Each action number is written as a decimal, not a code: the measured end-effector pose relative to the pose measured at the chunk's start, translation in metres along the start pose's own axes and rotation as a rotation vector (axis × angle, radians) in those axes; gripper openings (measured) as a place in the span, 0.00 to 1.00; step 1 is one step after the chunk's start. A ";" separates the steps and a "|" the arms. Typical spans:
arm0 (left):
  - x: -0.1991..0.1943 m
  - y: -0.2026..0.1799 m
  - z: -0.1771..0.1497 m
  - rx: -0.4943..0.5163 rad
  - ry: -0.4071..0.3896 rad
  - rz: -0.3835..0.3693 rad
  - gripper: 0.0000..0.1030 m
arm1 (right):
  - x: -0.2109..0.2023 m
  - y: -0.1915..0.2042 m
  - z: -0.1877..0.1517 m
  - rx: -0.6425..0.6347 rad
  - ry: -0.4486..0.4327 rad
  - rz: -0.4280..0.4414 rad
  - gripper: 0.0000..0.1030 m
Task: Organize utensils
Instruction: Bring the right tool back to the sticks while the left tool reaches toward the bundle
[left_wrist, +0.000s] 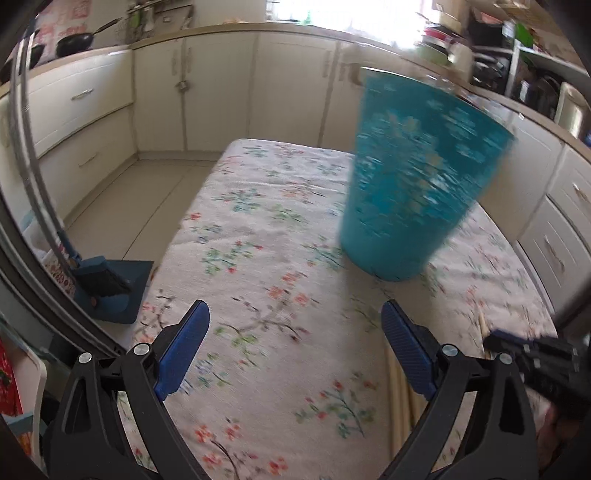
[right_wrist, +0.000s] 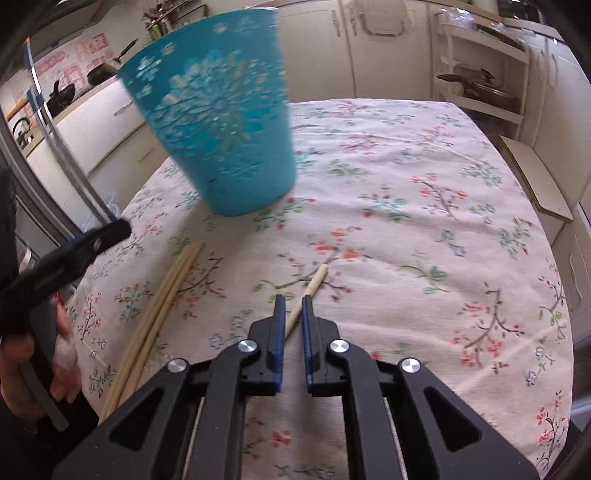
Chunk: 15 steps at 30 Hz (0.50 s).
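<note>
A tall turquoise cup (left_wrist: 417, 177) with a cut-out flower pattern stands on the floral tablecloth (left_wrist: 266, 258); it also shows in the right wrist view (right_wrist: 218, 114). My left gripper (left_wrist: 295, 321) is open and empty, low over the cloth in front of the cup. My right gripper (right_wrist: 292, 304) is shut on a wooden chopstick (right_wrist: 314, 282) whose far end sticks out past the fingertips. A bundle of wooden chopsticks (right_wrist: 159, 306) lies on the cloth to its left, also partly seen in the left wrist view (left_wrist: 400, 402).
White kitchen cabinets (left_wrist: 221, 88) run around the table. A blue dustpan with a brush (left_wrist: 107, 284) stands on the floor at the left. An open shelf unit (right_wrist: 480, 74) stands behind the table. The left gripper (right_wrist: 66, 254) shows at the left edge of the right wrist view.
</note>
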<state>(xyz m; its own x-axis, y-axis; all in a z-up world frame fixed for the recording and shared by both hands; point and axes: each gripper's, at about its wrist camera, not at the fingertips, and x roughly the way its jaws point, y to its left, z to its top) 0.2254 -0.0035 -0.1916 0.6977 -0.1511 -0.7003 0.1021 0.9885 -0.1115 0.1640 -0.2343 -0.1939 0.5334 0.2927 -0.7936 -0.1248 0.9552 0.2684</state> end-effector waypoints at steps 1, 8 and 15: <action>-0.002 -0.007 -0.004 0.035 0.006 -0.007 0.88 | 0.000 -0.005 -0.001 0.019 -0.004 0.012 0.08; 0.003 -0.034 -0.017 0.155 0.079 0.021 0.88 | -0.001 -0.008 -0.003 0.024 -0.007 0.035 0.10; 0.012 -0.032 -0.020 0.166 0.131 0.058 0.88 | -0.005 -0.012 -0.003 0.037 -0.011 0.051 0.10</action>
<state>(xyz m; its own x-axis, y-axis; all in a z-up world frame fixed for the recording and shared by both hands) 0.2166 -0.0375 -0.2107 0.6091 -0.0823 -0.7888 0.1869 0.9815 0.0419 0.1600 -0.2472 -0.1946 0.5363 0.3406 -0.7722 -0.1215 0.9366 0.3288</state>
